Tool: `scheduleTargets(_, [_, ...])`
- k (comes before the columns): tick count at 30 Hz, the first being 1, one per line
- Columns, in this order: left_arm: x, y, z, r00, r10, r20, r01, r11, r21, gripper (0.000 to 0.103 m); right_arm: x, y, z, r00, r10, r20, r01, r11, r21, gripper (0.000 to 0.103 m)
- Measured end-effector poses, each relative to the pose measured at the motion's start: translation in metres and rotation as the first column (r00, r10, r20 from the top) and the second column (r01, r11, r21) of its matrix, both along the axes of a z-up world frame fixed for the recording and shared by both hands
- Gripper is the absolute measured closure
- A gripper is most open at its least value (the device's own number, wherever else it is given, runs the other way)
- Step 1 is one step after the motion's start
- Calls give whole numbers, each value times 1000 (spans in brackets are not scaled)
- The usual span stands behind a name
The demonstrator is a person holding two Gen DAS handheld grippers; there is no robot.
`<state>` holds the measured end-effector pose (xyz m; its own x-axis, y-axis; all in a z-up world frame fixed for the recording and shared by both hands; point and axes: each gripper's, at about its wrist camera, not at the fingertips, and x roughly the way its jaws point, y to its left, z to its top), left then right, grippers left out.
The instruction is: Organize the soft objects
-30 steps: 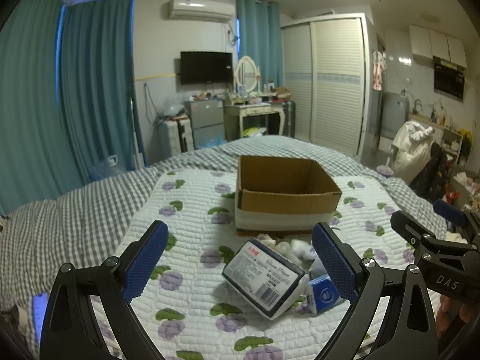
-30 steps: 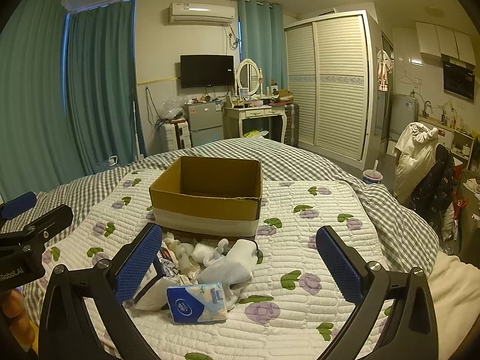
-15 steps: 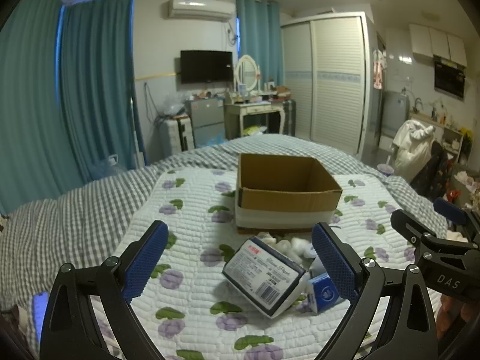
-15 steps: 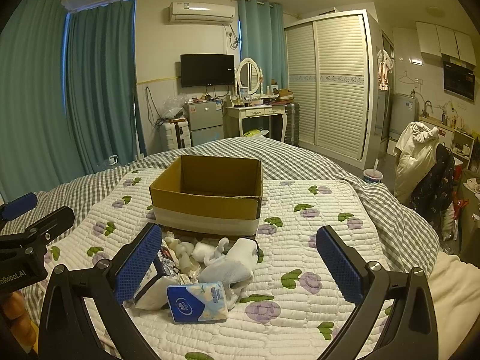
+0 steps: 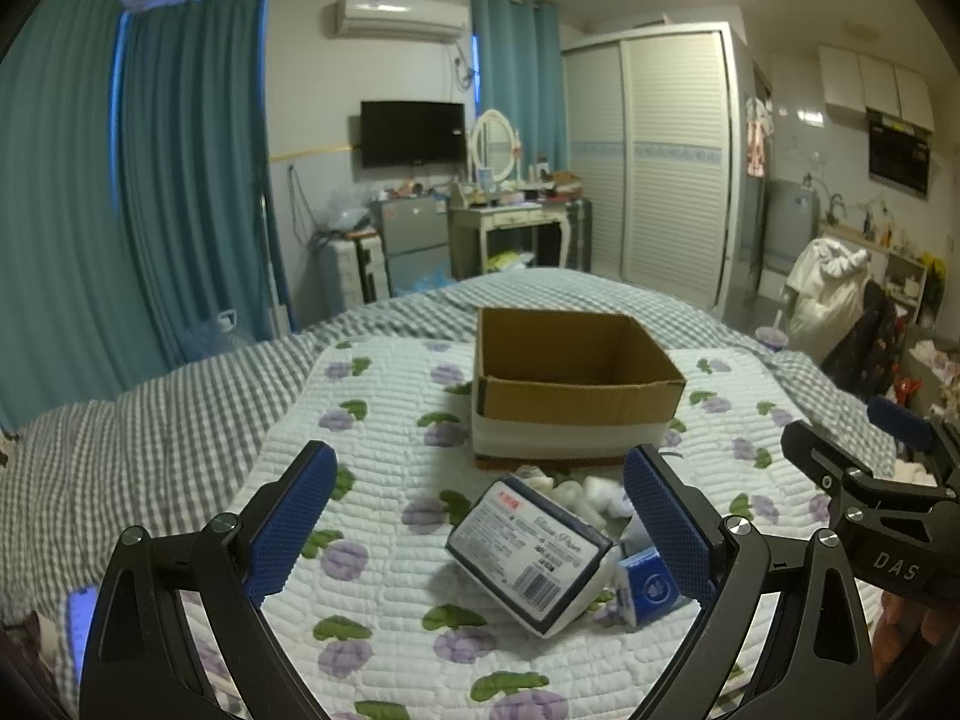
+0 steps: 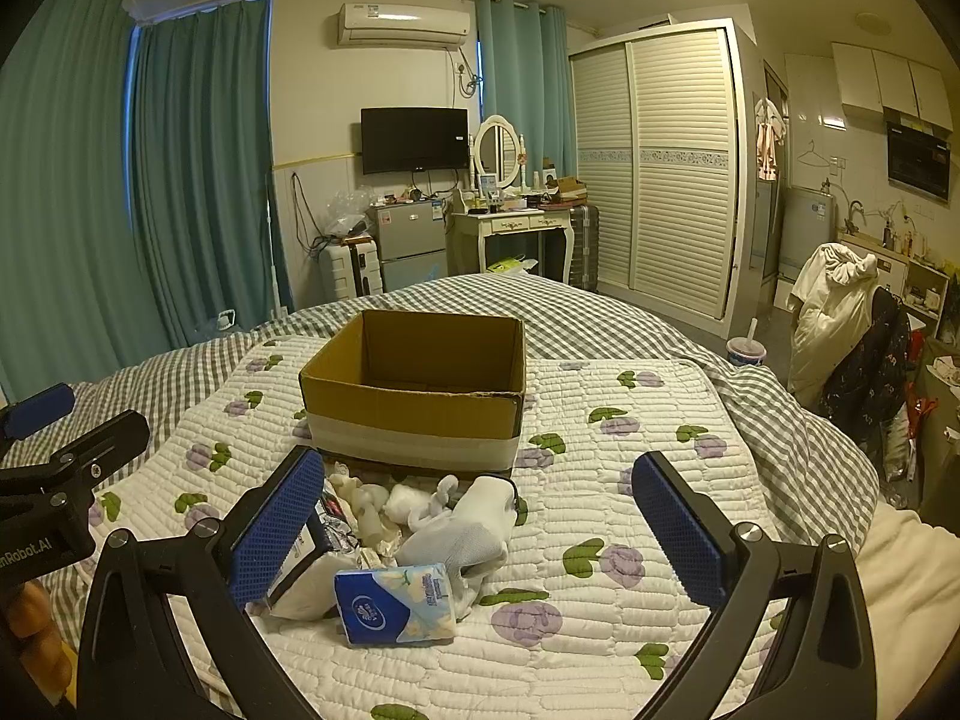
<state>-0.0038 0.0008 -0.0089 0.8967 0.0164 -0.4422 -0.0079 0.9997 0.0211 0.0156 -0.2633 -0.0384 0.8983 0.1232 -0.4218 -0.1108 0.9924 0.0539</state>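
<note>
Both tongs gape wide and grasp nothing: the left tongs (image 5: pixel 477 522) hover over a large tissue pack (image 5: pixel 528 555), the right tongs (image 6: pixel 477 531) over a white sock (image 6: pixel 465 531) and a small blue tissue pack (image 6: pixel 393 612). These soft things lie heaped on the floral quilt (image 6: pixel 606 480), just before the cardboard box (image 6: pixel 414 390), beside cotton balls (image 6: pixel 402 501).

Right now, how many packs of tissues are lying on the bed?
2 visible. A large dark blue pack sits left in the pile; a small blue pocket pack lies at its near edge, before the cardboard box. Others may be buried.
</note>
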Motion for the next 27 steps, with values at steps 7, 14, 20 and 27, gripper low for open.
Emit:
scheduleTargets(7, [3, -1, 0, 1000, -8, -1, 8, 1000, 9, 5, 0, 0, 0, 1000, 0, -1, 0, 1000, 0, 0])
scheduleTargets(14, [3, -1, 3, 1000, -7, 0, 7, 1000, 9, 5, -1, 1, -1, 1000, 1, -1, -1, 1000, 1, 0])
scheduleTargets(20, [-1, 1, 9, 1000, -2, 8, 2, 1000, 6, 5, -3, 2, 0, 1000, 3, -1, -3, 1000, -10, 0])
scheduleTargets(27, [-3, 5, -3, 1000, 13, -24, -12, 1000, 22, 5, -5, 13, -11, 998, 33, -60, -36, 998, -45, 0])
